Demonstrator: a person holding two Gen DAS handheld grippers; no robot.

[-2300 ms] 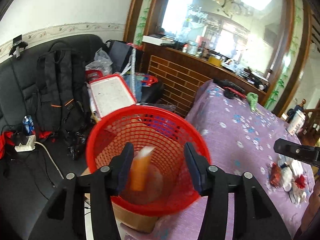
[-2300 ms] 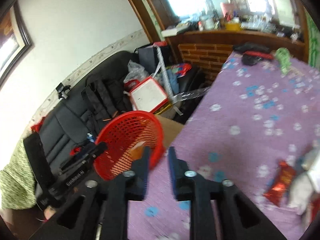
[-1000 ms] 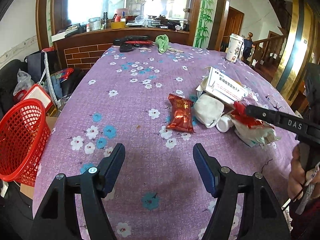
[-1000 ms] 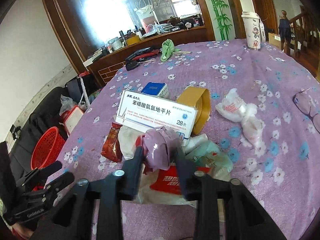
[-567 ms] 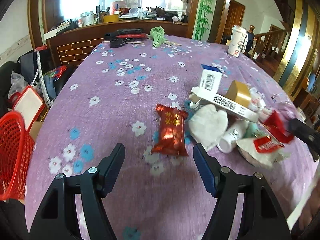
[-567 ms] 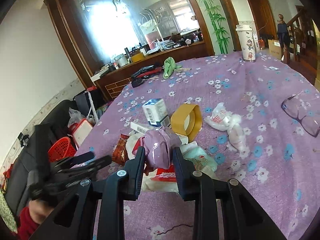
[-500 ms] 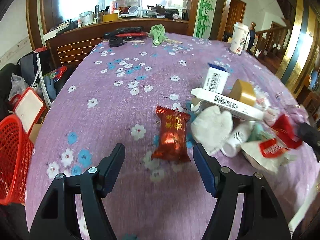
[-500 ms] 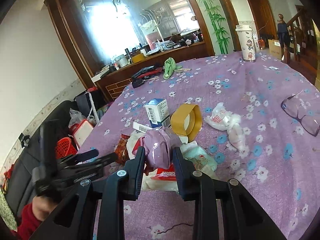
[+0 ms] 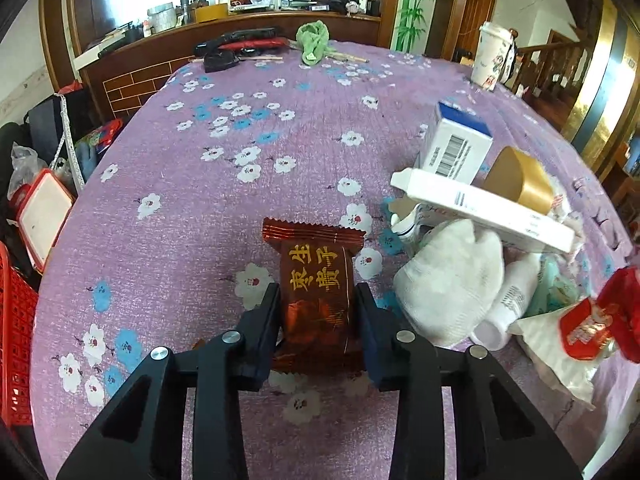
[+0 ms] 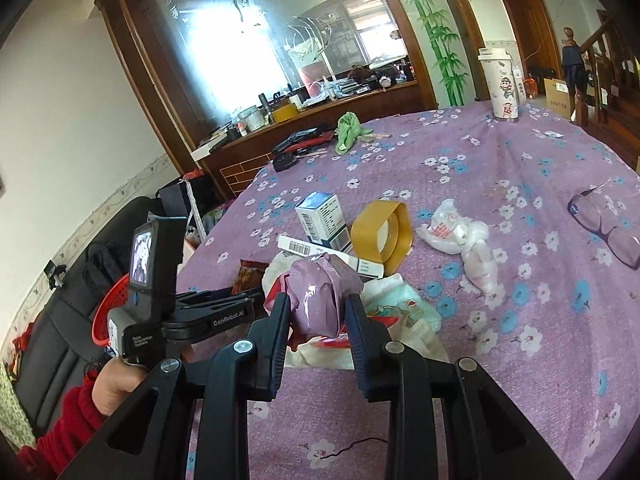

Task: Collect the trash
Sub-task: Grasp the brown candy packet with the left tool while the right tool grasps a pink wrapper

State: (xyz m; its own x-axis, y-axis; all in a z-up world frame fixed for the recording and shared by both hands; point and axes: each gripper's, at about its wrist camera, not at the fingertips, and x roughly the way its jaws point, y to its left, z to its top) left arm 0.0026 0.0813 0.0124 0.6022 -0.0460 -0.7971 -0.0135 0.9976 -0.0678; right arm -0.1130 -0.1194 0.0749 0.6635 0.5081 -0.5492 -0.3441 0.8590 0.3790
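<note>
1. Far to the left of the left gripper [image 9: 316,300], past the table edge, stands the red basket [image 9: 14,336], only its mesh side in view

2. The left gripper's jaws are closing, and the dark red snack wrapper [image 9: 316,292] lies lengthwise between them on the purple flowered tablecloth [image 9: 224,184]; both pads appear to touch the wrapper's long edges, and its crimped far end sticks out beyond the fingertips

3. Just right of the left gripper sits a white crumpled wad [image 9: 452,280], with a small white bottle [image 9: 508,304] lying beside it

4. Ahead and to the right of that gripper, a long white carton [image 9: 484,212] lies across the pile, a blue and white box [image 9: 456,148] and a roll of brown tape [image 9: 520,180] behind it

5. In the right wrist view, the left gripper [image 10: 240,300] appears to the left of the right gripper [image 10: 316,312], held by a hand [image 10: 116,384] in a red sleeve

6. The right gripper is narrow and pinches a crumpled lilac plastic bag [image 10: 324,292], its pads pressed into both sides, above a white and red bag [image 10: 400,316]

7. Further right of it lie a white knotted bag [image 10: 464,240] and, well apart, a pair of glasses [image 10: 608,224]
</note>
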